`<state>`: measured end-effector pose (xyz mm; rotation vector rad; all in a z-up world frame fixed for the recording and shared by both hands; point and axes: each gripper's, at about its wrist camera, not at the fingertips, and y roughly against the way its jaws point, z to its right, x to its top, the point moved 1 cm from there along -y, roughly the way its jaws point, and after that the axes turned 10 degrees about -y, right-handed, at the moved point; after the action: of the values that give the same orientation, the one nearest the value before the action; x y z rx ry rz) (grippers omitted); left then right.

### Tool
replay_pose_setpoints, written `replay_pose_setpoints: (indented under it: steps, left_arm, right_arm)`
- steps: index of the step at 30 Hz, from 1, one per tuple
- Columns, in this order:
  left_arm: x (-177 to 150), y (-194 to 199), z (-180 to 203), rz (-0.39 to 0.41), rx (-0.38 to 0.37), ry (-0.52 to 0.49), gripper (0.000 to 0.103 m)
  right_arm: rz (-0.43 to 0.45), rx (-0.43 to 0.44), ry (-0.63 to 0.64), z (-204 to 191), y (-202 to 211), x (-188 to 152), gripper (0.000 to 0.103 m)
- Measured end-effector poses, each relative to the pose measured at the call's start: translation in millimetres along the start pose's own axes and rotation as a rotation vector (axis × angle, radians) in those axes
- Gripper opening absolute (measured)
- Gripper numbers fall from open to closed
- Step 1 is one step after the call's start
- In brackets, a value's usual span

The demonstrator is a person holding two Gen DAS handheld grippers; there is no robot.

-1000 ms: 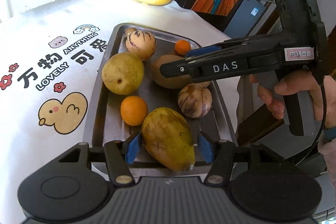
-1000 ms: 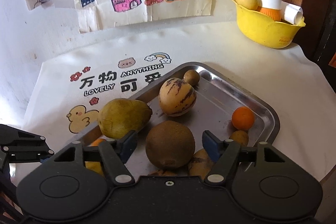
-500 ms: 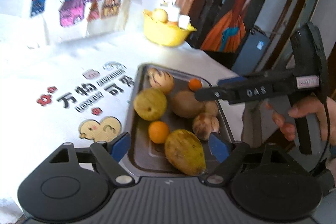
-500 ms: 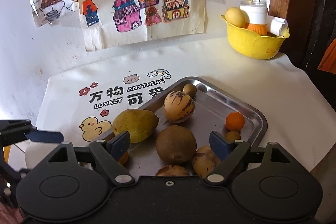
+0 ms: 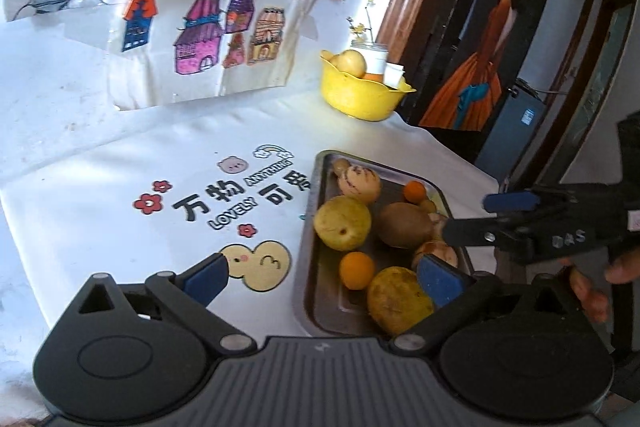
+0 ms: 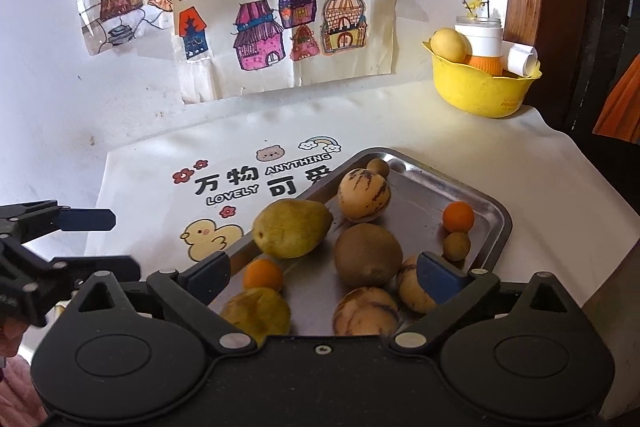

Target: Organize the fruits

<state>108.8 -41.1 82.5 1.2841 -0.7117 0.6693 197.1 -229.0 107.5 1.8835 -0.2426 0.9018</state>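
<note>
A steel tray [image 5: 310,227] [image 6: 494,209] holds several fruits: a green-yellow pear [image 6: 292,229] [image 5: 342,223], a brown round fruit [image 6: 368,255] [image 5: 405,225], striped melons [image 6: 363,194] [image 5: 359,183], two oranges [image 6: 458,216] [image 5: 357,270] and a mango [image 5: 398,299]. My left gripper [image 5: 320,277] is open and empty, above the tray's near left edge. My right gripper [image 6: 324,273] is open and empty, above the tray's near side. Each gripper shows in the other's view, the right one [image 5: 504,215] and the left one [image 6: 76,239].
A yellow bowl [image 5: 360,95] [image 6: 480,87] with a fruit and a white jar stands at the table's back right corner. A white printed cloth [image 5: 200,203] covers the table. Drawings hang on the wall [image 6: 288,11] behind. The table edge drops off at the right.
Both grippers have pulled back and up from the tray and opened wider. The left one let the mango go and swung left; the fruits look smaller and lie still.
</note>
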Motion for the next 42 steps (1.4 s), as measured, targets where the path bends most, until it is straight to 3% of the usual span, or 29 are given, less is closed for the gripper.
replay_pose_setpoints:
  steps: [9,19,34,42]
  left_arm:
    - [-7.2,13.5,-15.2,0.019,0.045,-0.018,0.102]
    - [-14.0,34.0,-19.1,0.101,0.071,-0.106,0.103]
    - [-24.1,42.5,-28.5,0.164,0.107,-0.121,0.103]
    - [-29.3,45.7,-30.7,0.196,0.092,-0.132,0.103]
  right_arm:
    - [0.047,-0.015,-0.022,-22.7,24.2,-29.1,0.102]
    - [0.181,-0.054,-0.017,-61.5,55.4,-61.6,0.102]
    - [0.372,-0.169,-0.058,-82.9,73.8,-91.5,0.102]
    - [0.454,-0.250,-0.018,-101.0,79.9,-108.2,0.102]
